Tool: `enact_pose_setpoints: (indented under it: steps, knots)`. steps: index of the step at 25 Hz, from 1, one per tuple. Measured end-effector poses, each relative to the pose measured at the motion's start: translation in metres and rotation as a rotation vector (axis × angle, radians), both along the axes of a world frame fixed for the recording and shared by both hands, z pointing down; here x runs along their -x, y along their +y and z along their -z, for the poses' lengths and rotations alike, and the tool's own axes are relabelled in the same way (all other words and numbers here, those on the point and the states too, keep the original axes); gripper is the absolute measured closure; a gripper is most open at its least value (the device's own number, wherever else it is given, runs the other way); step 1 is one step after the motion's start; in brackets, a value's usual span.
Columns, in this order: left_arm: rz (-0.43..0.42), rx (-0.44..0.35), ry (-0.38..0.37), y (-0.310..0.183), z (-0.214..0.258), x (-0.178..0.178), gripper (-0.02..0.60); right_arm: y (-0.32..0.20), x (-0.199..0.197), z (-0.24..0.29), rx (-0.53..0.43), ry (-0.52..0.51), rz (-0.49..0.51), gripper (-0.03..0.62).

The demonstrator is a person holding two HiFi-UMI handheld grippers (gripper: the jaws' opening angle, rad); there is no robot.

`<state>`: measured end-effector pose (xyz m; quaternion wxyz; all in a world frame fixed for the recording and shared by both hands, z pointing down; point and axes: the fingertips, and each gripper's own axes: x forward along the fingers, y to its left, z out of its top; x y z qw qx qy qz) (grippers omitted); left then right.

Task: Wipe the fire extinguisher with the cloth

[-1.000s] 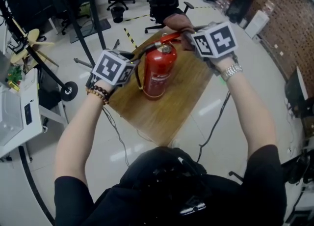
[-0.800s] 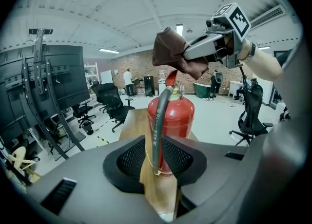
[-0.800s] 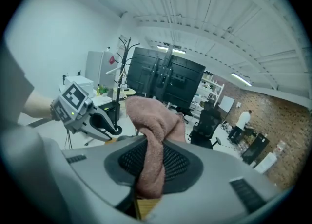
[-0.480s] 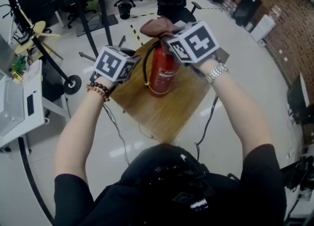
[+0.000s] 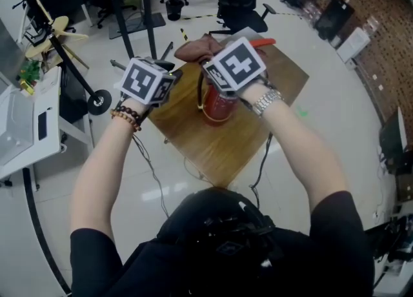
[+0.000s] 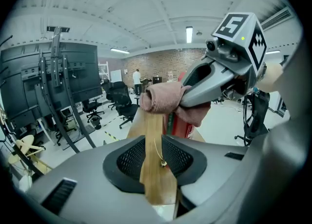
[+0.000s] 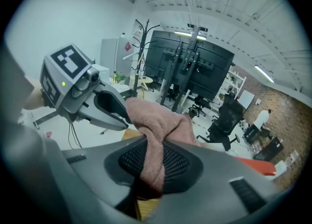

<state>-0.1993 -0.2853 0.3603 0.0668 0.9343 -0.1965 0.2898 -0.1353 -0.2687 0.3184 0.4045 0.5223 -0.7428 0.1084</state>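
While the left tool (image 6: 157, 159) is held with jaws spread and empty beside the fire extinguisher (image 5: 219, 105), red cylinder stood upright on the wooden surface (image 5: 213, 144), pink cloth (image 7: 161, 121) laid against its top, cloth pinched by the right tool (image 7: 155, 162).

cloth (image 7: 156, 121): fuzzy terry | fire extinguisher (image 5: 217, 107): glossy painted metal | table (image 5: 226, 150): smooth wood

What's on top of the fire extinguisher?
A pinkish-brown cloth, pinched in the right claw, covers the top of the red fire extinguisher. Its valve is hidden; a red lever sticks out.
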Motion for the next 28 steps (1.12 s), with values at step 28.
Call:
enact_pose_setpoints:
  steps: [28]
  knots:
    - [0.019, 0.07, -0.054, -0.011, -0.05, 0.025, 0.488, -0.01, 0.016, -0.156, 0.044, -0.255, -0.228, 0.508]
